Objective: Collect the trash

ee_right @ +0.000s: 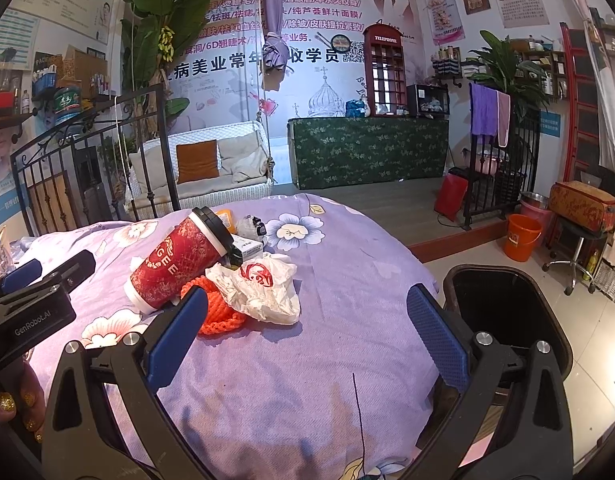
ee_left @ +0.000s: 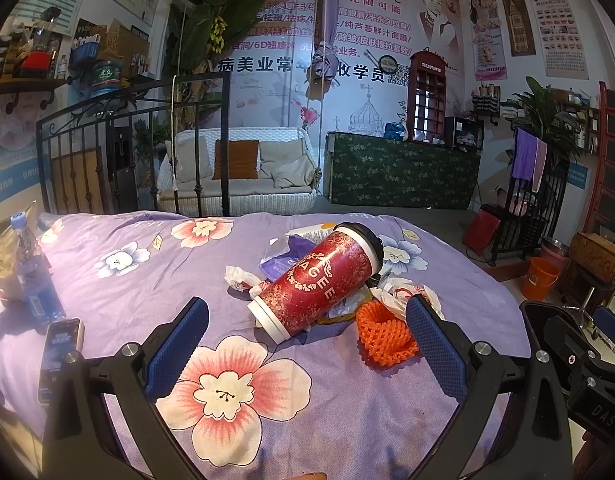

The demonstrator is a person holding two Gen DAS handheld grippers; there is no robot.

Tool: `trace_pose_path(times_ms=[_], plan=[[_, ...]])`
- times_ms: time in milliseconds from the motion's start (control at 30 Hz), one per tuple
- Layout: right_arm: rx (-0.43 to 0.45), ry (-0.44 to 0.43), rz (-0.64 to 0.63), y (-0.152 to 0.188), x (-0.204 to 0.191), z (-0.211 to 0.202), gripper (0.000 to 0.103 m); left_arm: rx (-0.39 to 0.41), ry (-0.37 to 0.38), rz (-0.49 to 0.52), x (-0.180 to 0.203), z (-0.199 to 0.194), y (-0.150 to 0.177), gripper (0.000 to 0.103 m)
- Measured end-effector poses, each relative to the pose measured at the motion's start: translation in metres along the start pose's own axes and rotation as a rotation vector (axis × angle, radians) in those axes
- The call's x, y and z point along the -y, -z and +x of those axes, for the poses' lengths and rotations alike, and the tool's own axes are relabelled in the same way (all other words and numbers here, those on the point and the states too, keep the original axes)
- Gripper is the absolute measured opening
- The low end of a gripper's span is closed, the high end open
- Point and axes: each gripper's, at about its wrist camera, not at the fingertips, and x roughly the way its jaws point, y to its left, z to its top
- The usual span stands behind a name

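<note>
Both your grippers, left gripper (ee_left: pixel 307 344) and right gripper (ee_right: pixel 307 336), gape empty toward the cup (ee_left: pixel 321 278), bin (ee_right: pixel 507 316) alongside for drops.

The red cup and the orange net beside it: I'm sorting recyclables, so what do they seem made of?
The red cup looks like printed paper, matte with a pale pattern, under a glossy black lid that seems plastic. It could be a plastic tumbler instead. The orange net looks like soft foam mesh: open stretchy weave, slumped on the purple sheet.
</note>
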Motion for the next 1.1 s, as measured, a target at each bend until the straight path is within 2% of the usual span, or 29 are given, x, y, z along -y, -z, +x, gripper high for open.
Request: trace_pose_path(times_ms=[800,1000,1100], plan=[[-0.020,-0.010,0.001,0.006,-0.003,0.007,0.098,-0.015,0.003,0.001,-0.001,0.003,0.003,0.097],[-0.040,-0.016,-0.004,0.004,-0.004,0.013,0.098,-0.038,0.008,0.019,0.000,0.010,0.006,0.097],[-0.081,-0.046,-0.006,0.004,-0.004,0.026,0.098,-0.073,0.018,0.021,-0.003,0.018,0.010,0.097]])
